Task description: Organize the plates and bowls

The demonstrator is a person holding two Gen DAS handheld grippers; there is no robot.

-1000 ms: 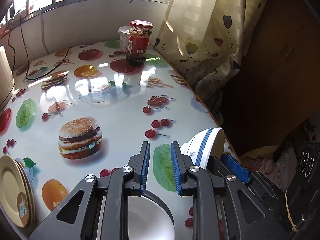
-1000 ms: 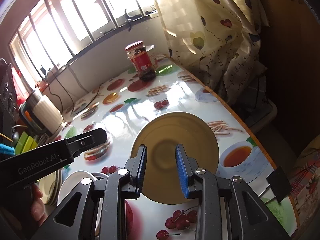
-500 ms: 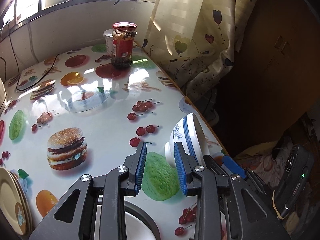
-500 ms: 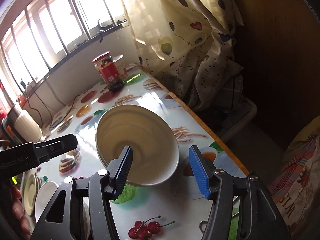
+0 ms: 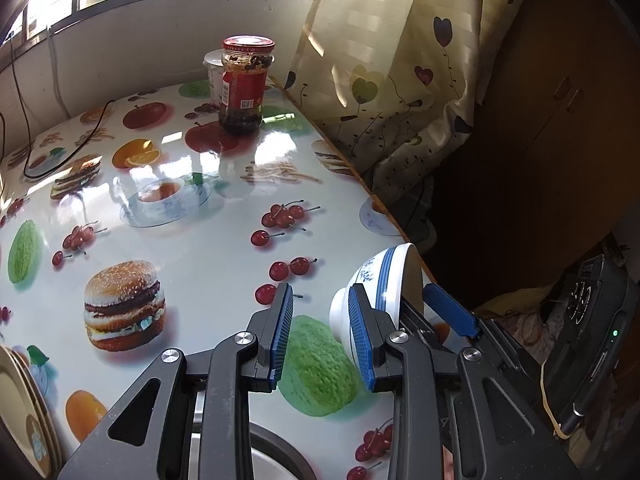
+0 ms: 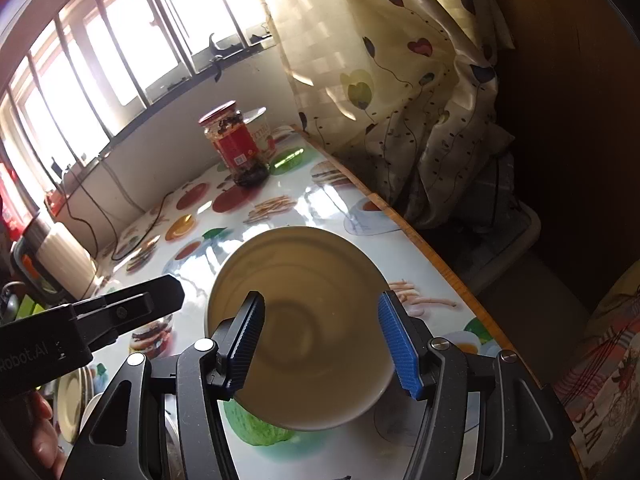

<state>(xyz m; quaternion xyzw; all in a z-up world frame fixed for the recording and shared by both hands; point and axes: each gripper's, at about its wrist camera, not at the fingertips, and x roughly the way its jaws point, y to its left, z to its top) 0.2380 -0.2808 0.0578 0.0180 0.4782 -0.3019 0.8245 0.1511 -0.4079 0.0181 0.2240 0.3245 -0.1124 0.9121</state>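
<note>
A white bowl with blue bands (image 5: 380,280) is tilted on its side above the table's right edge; the right wrist view shows its cream inside (image 6: 304,300). My right gripper (image 6: 324,344) is open wide around the bowl's rim, its blue pad (image 5: 450,310) showing behind the bowl in the left wrist view. My left gripper (image 5: 320,332) is open and empty just left of the bowl. Stacked yellow plates (image 5: 20,412) sit at the near left, also in the right wrist view (image 6: 70,404). A white dish (image 5: 264,464) lies under the left gripper.
A red-lidded sauce jar (image 5: 244,84) and a white cup (image 5: 214,74) stand at the table's far end. A black cable (image 5: 68,148) crosses the far left. A curtain (image 5: 380,80) hangs past the right table edge (image 5: 360,176). A white appliance (image 6: 64,256) stands at left.
The right gripper opened wide from shut on the bowl. The bowl tipped onto its side and shifted toward the table's right edge. The left gripper's fingers spread slightly.
</note>
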